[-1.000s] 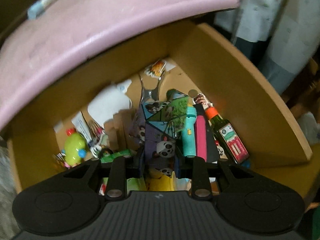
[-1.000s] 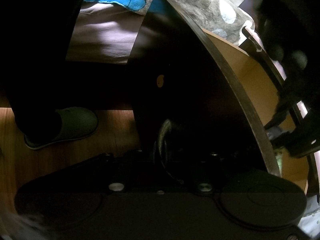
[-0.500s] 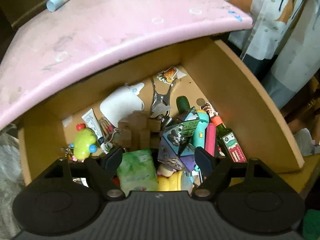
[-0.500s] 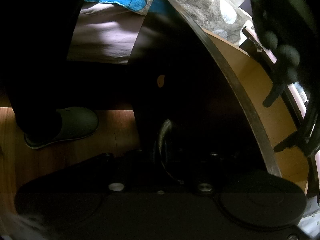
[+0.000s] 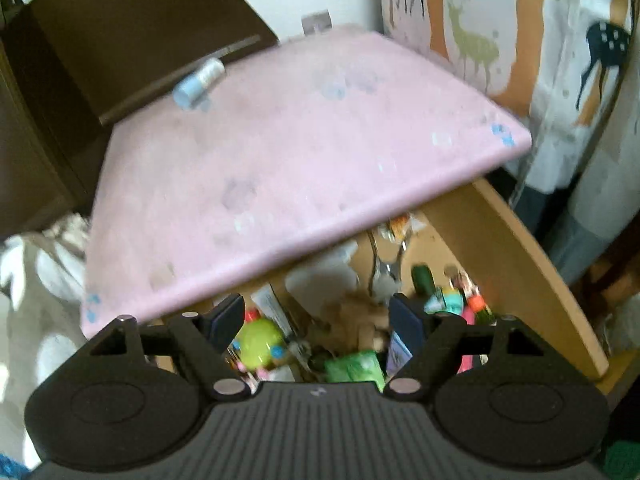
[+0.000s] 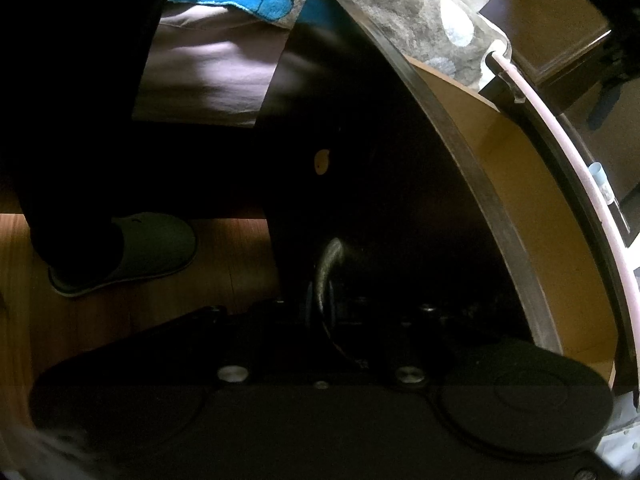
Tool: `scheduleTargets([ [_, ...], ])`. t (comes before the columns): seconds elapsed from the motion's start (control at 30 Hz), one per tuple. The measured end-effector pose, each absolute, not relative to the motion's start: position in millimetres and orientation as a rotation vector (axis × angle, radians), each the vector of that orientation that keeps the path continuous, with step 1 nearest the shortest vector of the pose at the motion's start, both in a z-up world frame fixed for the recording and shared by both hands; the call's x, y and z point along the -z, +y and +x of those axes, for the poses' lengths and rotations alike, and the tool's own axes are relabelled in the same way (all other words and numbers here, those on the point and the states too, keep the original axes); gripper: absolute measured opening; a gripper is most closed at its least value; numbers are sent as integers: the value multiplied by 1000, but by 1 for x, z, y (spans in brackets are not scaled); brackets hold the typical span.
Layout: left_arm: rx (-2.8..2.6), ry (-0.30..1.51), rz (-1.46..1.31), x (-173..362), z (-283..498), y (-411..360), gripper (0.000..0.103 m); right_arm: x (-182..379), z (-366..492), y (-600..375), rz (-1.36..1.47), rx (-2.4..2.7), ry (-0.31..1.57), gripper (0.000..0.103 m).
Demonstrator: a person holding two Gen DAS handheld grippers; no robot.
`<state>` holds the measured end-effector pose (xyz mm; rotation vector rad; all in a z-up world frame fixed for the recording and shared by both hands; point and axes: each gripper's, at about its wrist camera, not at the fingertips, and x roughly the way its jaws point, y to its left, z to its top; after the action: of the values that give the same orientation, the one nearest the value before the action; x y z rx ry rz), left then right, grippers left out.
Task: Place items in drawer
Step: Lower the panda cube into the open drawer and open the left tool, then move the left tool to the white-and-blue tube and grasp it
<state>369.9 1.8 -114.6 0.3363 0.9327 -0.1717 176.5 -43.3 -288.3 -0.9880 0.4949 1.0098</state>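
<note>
Left gripper (image 5: 316, 320) — black fingers spread wide, nothing between them, held above the front part of the open light-wood drawer (image 5: 516, 264).

Drawer contents, blurred, from its front edge back: a green crinkly packet (image 5: 354, 364) at the front; a lime-green round toy (image 5: 260, 338) toward the drawer's left side; a purple-blue patterned box (image 5: 398, 350) just behind the gripper's right finger; a teal plastic item (image 5: 448, 300) and a dark bottle with an orange cap (image 5: 478, 306) toward the right wall. Farther in, a white tube (image 5: 270, 304), pale wooden blocks (image 5: 360, 312), a white rounded object (image 5: 324, 276), metal tongs (image 5: 384, 264) near the back.

The pink tabletop (image 5: 288, 160) overhangs the drawer's rear and left part. A pale-blue cylinder (image 5: 200, 80) lies near the tabletop's far edge. Beyond: a curtain with deer print (image 5: 520, 32).

Right gripper (image 6: 320, 312) — very dark; fingers closed together on the curved metal handle (image 6: 326, 276) of the dark drawer front (image 6: 380, 180). Beyond it on the wooden floor (image 6: 240, 248), a grey slipper (image 6: 148, 248).
</note>
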Motion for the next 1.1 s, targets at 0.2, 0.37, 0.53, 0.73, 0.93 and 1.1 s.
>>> scheduleTargets([
  [0.2, 162, 864, 380, 101, 387, -2, 79, 288, 176, -41, -983, -1001, 501, 4],
  [0.37, 144, 835, 369, 105, 409, 1, 79, 288, 176, -42, -984, -1005, 497, 4],
  [0.53, 117, 792, 352, 112, 443, 12, 79, 289, 176, -42, -983, -1008, 492, 5],
  [0.73, 72, 714, 307, 114, 500, 33, 79, 290, 175, -43, -988, -1012, 487, 5],
  [0.93, 65, 682, 302, 121, 550, 45, 79, 290, 174, -43, -989, -1016, 482, 5],
  [1.1, 94, 668, 304, 130, 587, 52, 79, 291, 174, -43, -985, -1018, 480, 5],
])
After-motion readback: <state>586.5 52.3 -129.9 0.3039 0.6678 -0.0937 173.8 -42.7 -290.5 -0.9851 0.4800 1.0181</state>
